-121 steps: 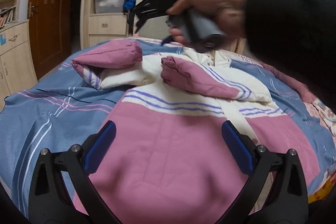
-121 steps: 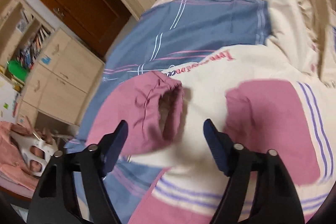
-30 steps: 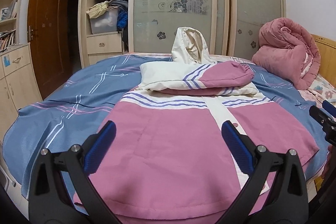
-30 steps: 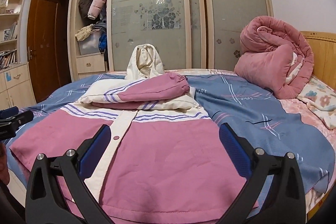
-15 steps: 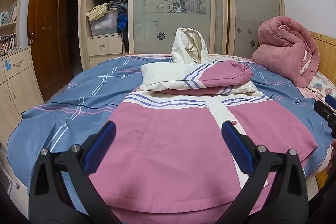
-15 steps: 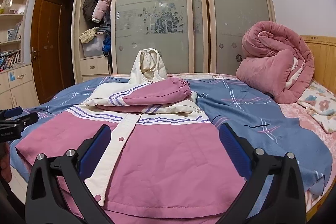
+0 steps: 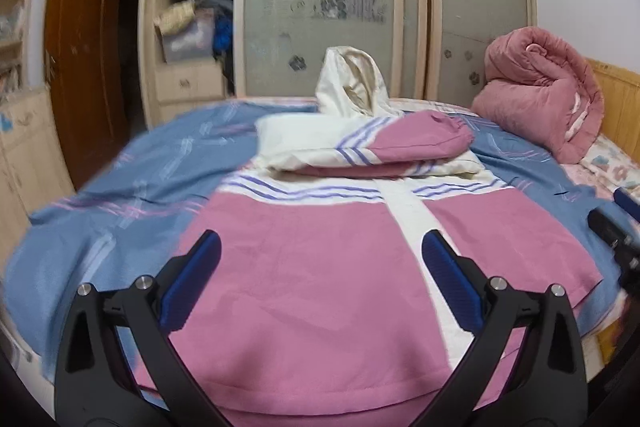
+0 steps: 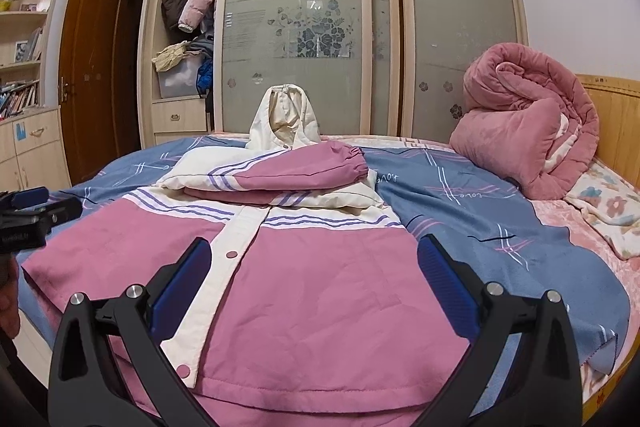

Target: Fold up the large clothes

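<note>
A pink and cream hooded jacket [image 7: 320,267] lies flat, front up, on the bed; it also shows in the right wrist view [image 8: 320,279]. Both sleeves [image 8: 280,175] are folded across its chest, and the cream hood [image 8: 286,119] stands up at the far end. My left gripper [image 7: 318,259] is open and empty, above the hem's left half. My right gripper [image 8: 312,267] is open and empty, above the hem's right half. Each gripper shows at the edge of the other's view: the right one [image 7: 612,227], the left one [image 8: 32,215].
A blue patterned bedspread [image 8: 460,203] covers the bed. A rolled pink quilt [image 8: 528,131] sits at the far right by the wooden headboard [image 8: 616,107]. Wardrobes with sliding glass doors [image 8: 300,27] stand behind. A wooden door [image 8: 96,75] and cabinets are on the left.
Four seconds ago the right gripper was over the sleeves; now both grippers hang back at the hem. In the last second both have edged lower and closer to the jacket, staying open.
</note>
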`<control>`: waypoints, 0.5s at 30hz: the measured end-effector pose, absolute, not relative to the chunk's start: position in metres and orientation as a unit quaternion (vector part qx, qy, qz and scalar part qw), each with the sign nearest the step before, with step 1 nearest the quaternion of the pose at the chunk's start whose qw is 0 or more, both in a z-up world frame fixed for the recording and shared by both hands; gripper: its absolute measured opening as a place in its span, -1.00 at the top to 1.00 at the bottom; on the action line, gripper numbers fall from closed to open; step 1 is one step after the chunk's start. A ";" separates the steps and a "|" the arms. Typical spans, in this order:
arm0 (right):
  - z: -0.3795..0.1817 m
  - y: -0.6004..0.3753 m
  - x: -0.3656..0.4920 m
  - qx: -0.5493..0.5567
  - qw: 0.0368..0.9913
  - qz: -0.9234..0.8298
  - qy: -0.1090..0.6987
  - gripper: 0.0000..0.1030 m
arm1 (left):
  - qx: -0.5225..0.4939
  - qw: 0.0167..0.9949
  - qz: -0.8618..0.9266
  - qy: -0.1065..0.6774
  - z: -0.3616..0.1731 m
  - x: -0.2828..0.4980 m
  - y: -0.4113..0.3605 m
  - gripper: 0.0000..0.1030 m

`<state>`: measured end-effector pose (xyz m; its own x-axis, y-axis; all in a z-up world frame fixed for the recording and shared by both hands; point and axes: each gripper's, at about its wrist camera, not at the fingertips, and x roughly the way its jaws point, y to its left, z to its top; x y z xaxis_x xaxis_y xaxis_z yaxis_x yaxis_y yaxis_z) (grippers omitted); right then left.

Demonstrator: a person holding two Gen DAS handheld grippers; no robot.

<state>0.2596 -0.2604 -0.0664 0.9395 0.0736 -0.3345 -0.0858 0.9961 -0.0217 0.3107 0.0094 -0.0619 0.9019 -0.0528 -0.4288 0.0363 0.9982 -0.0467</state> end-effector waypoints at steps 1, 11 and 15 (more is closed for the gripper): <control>-0.068 -0.260 0.263 -0.017 0.984 0.040 0.175 -0.97 | -0.032 0.973 -0.027 0.228 -0.064 0.316 0.011 -0.96; -0.073 -0.225 0.264 -0.037 0.972 0.061 0.225 -0.97 | -0.087 0.954 -0.038 0.284 -0.074 0.353 0.024 -0.96; -0.054 -0.210 0.273 -0.046 0.970 0.076 0.227 -0.97 | -0.103 0.954 -0.042 0.278 -0.067 0.362 0.027 -0.96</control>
